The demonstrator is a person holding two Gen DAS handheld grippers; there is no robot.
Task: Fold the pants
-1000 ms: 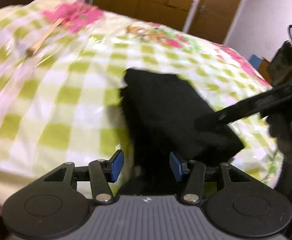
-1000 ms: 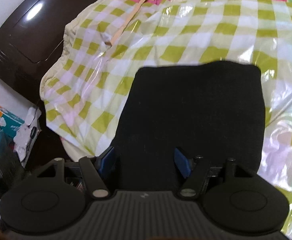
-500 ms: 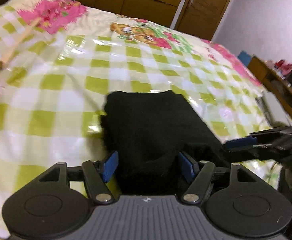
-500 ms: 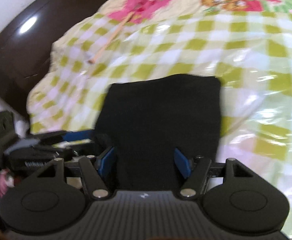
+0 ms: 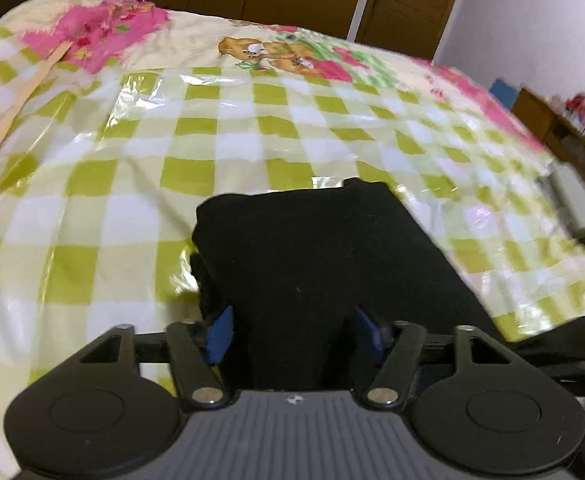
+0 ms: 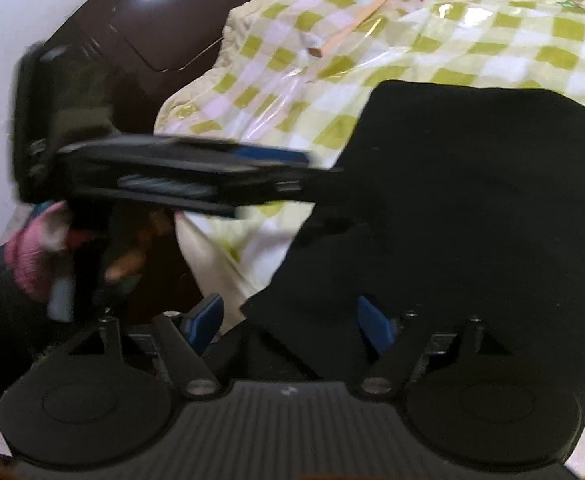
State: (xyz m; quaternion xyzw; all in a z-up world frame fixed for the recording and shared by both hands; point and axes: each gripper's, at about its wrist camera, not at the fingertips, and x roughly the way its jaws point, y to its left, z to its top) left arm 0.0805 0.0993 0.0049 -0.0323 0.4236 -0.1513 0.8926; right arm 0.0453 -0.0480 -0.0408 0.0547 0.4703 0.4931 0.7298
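Black pants [image 5: 324,264] folded on bed [image 5: 212,160] | both tools spread

You've got one pair of black pants [image 5: 324,256], folded, centre of frame. Two grippers: left gripper [image 5: 294,334] at the bottom of its own view, right gripper [image 6: 288,322] likewise. One checkered bed cover [image 5: 220,148]. One wooden stick [image 5: 20,96], upper left. One dark headboard [image 6: 140,36], upper left of the right wrist view.
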